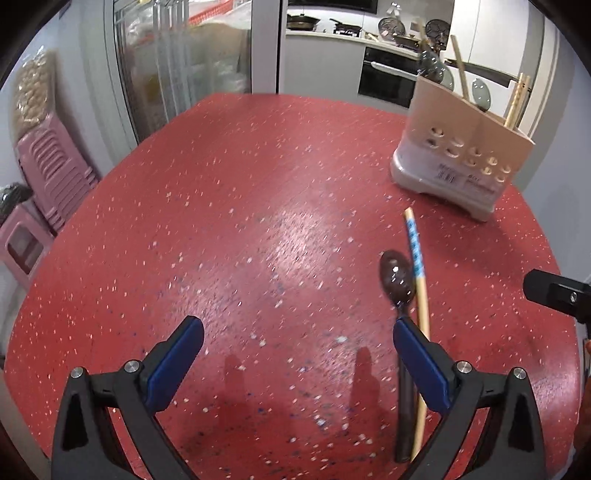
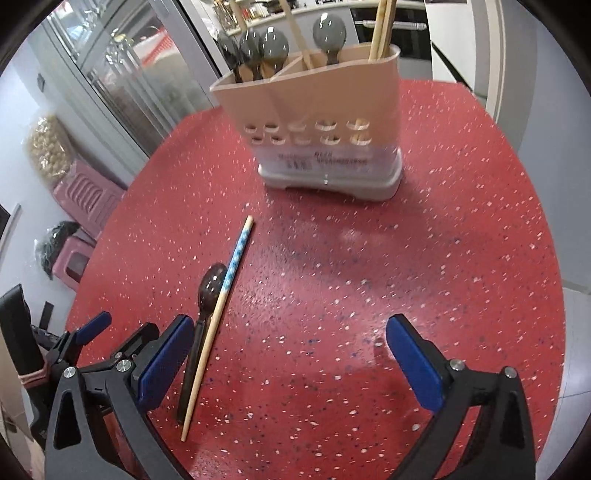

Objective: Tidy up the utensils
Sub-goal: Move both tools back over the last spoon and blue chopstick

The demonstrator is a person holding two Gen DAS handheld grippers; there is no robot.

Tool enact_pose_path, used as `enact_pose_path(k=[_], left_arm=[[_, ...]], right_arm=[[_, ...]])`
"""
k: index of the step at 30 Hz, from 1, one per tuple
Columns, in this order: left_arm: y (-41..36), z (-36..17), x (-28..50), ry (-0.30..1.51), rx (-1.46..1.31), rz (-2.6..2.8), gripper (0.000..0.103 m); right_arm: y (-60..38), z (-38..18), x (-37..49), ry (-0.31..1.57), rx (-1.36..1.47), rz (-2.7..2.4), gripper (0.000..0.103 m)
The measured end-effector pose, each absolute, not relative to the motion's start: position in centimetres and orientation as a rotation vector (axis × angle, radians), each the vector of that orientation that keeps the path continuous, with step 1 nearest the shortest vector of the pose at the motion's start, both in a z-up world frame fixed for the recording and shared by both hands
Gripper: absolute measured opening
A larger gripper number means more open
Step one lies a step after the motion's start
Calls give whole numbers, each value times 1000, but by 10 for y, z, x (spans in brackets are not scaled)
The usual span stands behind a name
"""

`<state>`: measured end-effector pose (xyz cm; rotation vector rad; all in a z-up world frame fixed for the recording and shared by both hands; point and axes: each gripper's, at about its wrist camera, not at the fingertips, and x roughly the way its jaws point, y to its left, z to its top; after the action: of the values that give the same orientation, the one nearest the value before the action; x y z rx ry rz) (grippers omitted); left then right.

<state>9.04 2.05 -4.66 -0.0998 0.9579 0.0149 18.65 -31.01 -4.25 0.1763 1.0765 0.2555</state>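
A dark spoon (image 2: 212, 284) and a wooden chopstick with a blue-patterned end (image 2: 221, 302) lie side by side on the red speckled table (image 2: 369, 277). My right gripper (image 2: 291, 325) is open above the table, and the two utensils run just inside its left finger. My left gripper (image 1: 295, 325) is also open with nothing between its pads; the spoon (image 1: 395, 277) and chopstick (image 1: 417, 266) pass under its right finger. Further back, a beige utensil holder (image 2: 317, 110) stands upright with several grey spoons (image 2: 258, 44) and chopsticks (image 2: 382, 26) in it.
Pink plastic stools (image 1: 55, 173) are stacked on the floor left of the table, beside a glass-fronted cabinet (image 1: 177, 74). The table's rounded edge curves close past the holder (image 1: 461, 147) on the right. A kitchen counter with pans (image 1: 332, 26) lies beyond.
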Motion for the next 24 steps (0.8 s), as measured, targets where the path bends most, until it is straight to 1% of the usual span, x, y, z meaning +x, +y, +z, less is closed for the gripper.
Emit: enact_pose_path(k=[9, 15, 21, 24], left_arm=[[27, -58, 86, 1005, -84, 9, 103], [33, -58, 80, 1012, -91, 19, 103], [38, -58, 76, 1012, -95, 22, 103], [38, -59, 76, 1013, -95, 23, 103]], right_arm=[[-280, -62, 207, 1204, 160, 248, 103], [-265, -70, 219, 1262, 168, 249, 101], [-253, -74, 224, 1283, 143, 234, 93], [-248, -76, 224, 1290, 126, 231, 84]])
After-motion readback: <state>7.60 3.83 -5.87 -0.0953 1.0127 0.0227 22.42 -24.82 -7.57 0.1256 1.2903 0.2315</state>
